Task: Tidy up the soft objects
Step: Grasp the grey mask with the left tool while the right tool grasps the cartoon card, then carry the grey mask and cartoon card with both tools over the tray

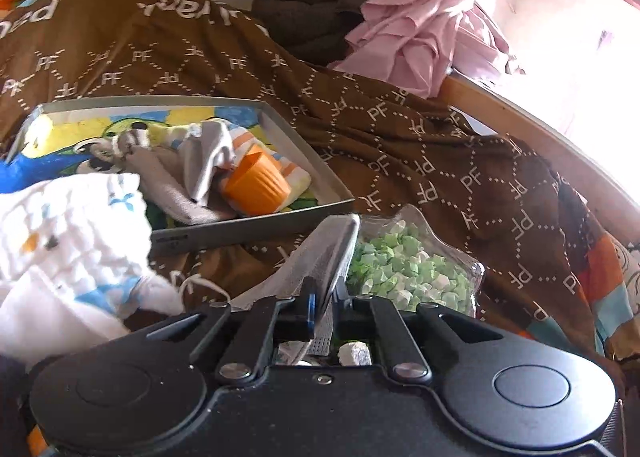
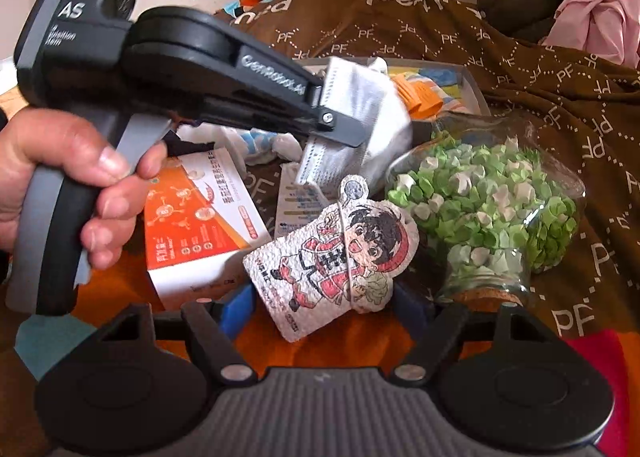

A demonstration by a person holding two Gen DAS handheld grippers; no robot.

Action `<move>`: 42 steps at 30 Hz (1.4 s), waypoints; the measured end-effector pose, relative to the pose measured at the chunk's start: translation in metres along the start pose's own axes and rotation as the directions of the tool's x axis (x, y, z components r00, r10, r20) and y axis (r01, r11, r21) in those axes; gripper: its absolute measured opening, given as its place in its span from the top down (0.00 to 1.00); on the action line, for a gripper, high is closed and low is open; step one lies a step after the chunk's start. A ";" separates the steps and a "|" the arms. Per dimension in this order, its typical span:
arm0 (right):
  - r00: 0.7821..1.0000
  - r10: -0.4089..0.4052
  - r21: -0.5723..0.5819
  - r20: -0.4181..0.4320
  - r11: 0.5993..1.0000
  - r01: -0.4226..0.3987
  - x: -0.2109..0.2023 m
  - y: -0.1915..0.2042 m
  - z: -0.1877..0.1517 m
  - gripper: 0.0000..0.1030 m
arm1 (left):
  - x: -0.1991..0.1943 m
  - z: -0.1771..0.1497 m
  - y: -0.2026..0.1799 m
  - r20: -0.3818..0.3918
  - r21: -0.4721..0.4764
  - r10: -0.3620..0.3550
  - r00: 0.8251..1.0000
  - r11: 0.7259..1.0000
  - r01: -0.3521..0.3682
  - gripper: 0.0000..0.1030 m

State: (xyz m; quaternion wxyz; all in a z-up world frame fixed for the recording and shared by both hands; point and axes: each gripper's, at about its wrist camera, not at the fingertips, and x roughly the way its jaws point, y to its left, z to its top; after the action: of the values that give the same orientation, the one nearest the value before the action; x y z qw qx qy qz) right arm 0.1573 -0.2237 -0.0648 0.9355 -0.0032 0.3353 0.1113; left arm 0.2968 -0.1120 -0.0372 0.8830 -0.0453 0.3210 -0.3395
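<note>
2 grippers, left gripper (image 1: 326, 297) pinching white face mask (image 2: 360, 113), right gripper (image 2: 326, 305) spread around cartoon cloth (image 2: 332, 257).

left black two-finger gripper (image 1: 326, 289): jaws clamped tight, gripped at the handle by a bare hand (image 2: 60, 181) | right black two-finger gripper (image 2: 332, 297): jaws spread wide, held low

Blown-out window glare; fisheye-warped edges
</note>
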 end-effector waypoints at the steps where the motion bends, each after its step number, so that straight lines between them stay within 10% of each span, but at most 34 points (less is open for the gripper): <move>1: 1.000 0.002 -0.002 0.004 1.000 -0.002 -0.002 0.000 -0.001 0.24 | -0.003 -0.001 0.000 0.004 -0.007 0.009 1.000 1.000 -0.009 0.95; 16: 0.995 0.003 -0.033 0.097 0.999 0.000 -0.020 0.005 0.006 0.25 | -0.051 -0.001 -0.014 0.087 -0.030 0.098 0.991 0.995 -0.096 0.99; 25: 0.975 -0.022 -0.085 0.221 0.995 0.042 -0.035 0.008 0.014 0.24 | -0.081 0.024 -0.018 0.186 -0.049 0.221 0.958 0.975 -0.215 0.99; 42: 0.928 -0.132 -0.029 0.348 0.988 0.151 -0.008 -0.042 0.083 0.24 | -0.078 0.073 -0.016 0.267 -0.019 0.207 0.941 0.978 -0.209 0.99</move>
State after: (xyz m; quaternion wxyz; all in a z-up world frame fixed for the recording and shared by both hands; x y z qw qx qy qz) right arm 0.2120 -0.2600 0.0013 0.9849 -0.0337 0.1618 0.0517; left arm 0.2869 -0.0854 0.0673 0.9492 -0.0523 0.2004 -0.2367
